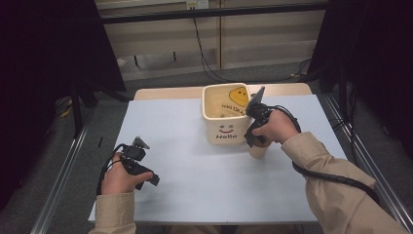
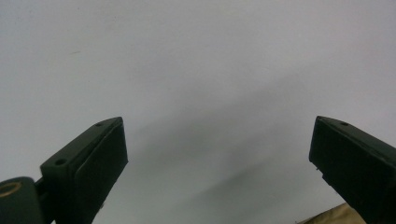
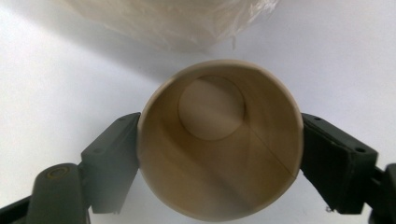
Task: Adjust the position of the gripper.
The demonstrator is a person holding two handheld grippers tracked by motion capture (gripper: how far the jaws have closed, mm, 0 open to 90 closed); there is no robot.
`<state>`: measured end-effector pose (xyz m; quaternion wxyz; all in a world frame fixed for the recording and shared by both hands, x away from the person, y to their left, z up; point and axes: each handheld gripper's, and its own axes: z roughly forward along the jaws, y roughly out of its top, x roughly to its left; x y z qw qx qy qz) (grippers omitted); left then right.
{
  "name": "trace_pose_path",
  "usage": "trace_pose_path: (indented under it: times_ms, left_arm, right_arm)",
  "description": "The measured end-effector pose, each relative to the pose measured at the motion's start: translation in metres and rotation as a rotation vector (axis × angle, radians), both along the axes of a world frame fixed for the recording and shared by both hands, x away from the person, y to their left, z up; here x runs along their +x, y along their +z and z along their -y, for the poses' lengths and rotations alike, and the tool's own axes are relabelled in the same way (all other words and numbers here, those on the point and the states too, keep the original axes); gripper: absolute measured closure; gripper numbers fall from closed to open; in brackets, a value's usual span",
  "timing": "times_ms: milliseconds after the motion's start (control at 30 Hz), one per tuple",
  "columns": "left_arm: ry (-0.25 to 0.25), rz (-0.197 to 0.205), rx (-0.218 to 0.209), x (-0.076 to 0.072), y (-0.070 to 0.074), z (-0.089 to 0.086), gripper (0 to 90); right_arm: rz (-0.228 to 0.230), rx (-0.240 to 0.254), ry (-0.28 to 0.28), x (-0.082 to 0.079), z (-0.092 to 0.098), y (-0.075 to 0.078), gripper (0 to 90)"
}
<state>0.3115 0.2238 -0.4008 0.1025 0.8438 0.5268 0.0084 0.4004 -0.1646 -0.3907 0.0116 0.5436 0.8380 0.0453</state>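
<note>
Paper cup [image 3: 219,140] is what the work centres on, though a left-to-right pass starts well away from it. At the near left of the pale blue table mat [image 1: 195,165], the left gripper [image 1: 139,156] rests low in the person's left hand [image 1: 119,178], apart from everything else; its own view has the two black jaws spread wide over bare mat with nothing between them, so it looks parked, out of the way until needed.

Further right, near the middle of the far edge, stands a cream plastic bin [image 1: 226,119] with a smiley face and "Hello" on its front and a clear liner inside. It probably waits as the place where the cup will go, which would explain why the cup sits so close to it.

Right of the bin's front corner, the right gripper [image 1: 253,141] points down in the right hand [image 1: 275,127], and the cup stands upright on the mat just beneath it, just beside the bin. The right gripper view looks straight into the cup's open mouth: one pad [image 3: 114,158] lies against the rim on one side and the other against the opposite side, so the jaws are closed on the cup across its width. The grip from above, at the rim, suits lifting the cup straight up; the thin wall could dent if squeezed harder.
</note>
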Motion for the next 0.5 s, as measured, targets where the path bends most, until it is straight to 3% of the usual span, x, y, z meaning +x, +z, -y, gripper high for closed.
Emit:
trace_pose_path:
  times_ms: [500]
  left_arm:
    - [-0.009, 0.003, 0.006, 0.001, -0.001, 0.001, 4.1]
  right_arm:
    - [-0.01, 0.021, 0.014, 0.001, 0.012, 0.028, 19.8]
